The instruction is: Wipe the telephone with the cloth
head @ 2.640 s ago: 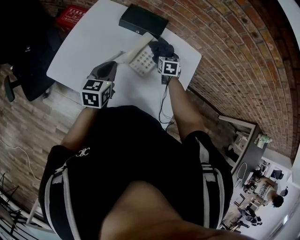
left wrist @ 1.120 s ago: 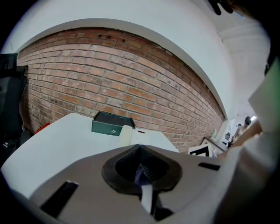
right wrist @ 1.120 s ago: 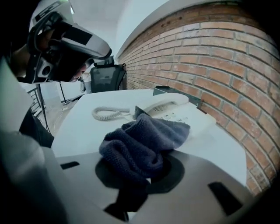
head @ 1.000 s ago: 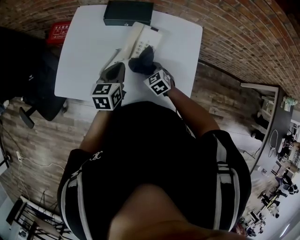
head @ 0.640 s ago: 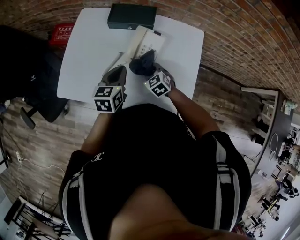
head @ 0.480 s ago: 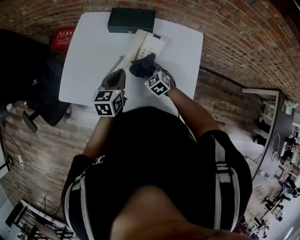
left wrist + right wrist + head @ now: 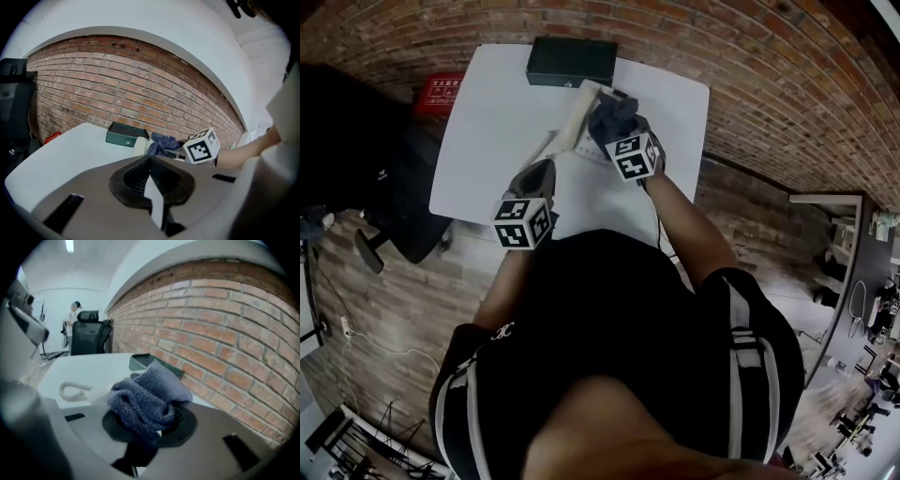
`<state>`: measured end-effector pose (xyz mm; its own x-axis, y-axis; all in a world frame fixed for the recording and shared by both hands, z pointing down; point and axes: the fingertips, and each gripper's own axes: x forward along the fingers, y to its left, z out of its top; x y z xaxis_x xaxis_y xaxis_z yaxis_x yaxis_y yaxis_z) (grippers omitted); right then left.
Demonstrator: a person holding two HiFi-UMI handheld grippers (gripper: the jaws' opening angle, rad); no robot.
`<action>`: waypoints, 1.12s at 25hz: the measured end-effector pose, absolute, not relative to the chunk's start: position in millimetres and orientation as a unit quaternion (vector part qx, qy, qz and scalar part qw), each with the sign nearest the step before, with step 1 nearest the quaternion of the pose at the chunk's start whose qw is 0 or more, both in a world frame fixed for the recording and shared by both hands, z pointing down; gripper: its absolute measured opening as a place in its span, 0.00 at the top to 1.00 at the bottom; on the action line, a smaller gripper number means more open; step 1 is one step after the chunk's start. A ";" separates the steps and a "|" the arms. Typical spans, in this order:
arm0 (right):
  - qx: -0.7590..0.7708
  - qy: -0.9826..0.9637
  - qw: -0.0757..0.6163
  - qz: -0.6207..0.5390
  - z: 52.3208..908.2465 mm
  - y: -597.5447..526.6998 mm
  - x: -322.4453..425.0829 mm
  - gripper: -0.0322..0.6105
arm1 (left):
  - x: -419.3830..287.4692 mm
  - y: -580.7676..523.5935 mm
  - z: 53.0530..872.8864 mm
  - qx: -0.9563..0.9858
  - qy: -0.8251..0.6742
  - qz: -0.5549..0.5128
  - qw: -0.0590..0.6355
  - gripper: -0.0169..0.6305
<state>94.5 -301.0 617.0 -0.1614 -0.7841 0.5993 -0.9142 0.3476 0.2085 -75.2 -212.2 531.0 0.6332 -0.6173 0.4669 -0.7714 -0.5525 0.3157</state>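
A white telephone lies on the white table, with its coiled cord trailing toward me. My right gripper is shut on a bunched dark blue cloth, which rests on the far right part of the telephone. In the right gripper view the cloth fills the jaws of that gripper, and the cord lies to the left. My left gripper sits at the telephone's near end by the cord. In the left gripper view its jaws are shut, with nothing seen between them.
A dark green box stands at the table's far edge, just beyond the telephone. A brick wall runs behind and to the right. A black office chair stands left of the table, beside a red box on the floor.
My right gripper has slid the cloth along the telephone, away from me toward the green box. The left gripper has stayed by the cord.
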 end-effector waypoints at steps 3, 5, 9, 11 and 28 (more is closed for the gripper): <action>0.596 -0.765 0.224 0.099 564.1 -295.3 100.2 0.86 | -72.1 -214.4 529.6 0.869 -0.398 0.156 0.248 0.98; 0.617 -0.761 0.172 0.102 537.7 -283.3 110.4 0.86 | -65.7 -214.9 525.6 0.873 -0.394 0.158 0.238 0.98; 0.636 -0.761 0.096 0.090 485.4 -247.5 126.5 0.86 | -47.3 -212.9 504.8 0.883 -0.390 0.157 0.209 0.98; 0.642 -0.760 0.064 0.079 459.4 -226.0 132.4 0.86 | -41.5 -209.8 493.9 0.885 -0.390 0.154 0.202 0.98; 0.701 -0.710 0.003 0.069 424.5 -106.9 203.9 0.87 | 79.7 -148.8 461.1 0.924 -0.316 0.182 0.112 0.99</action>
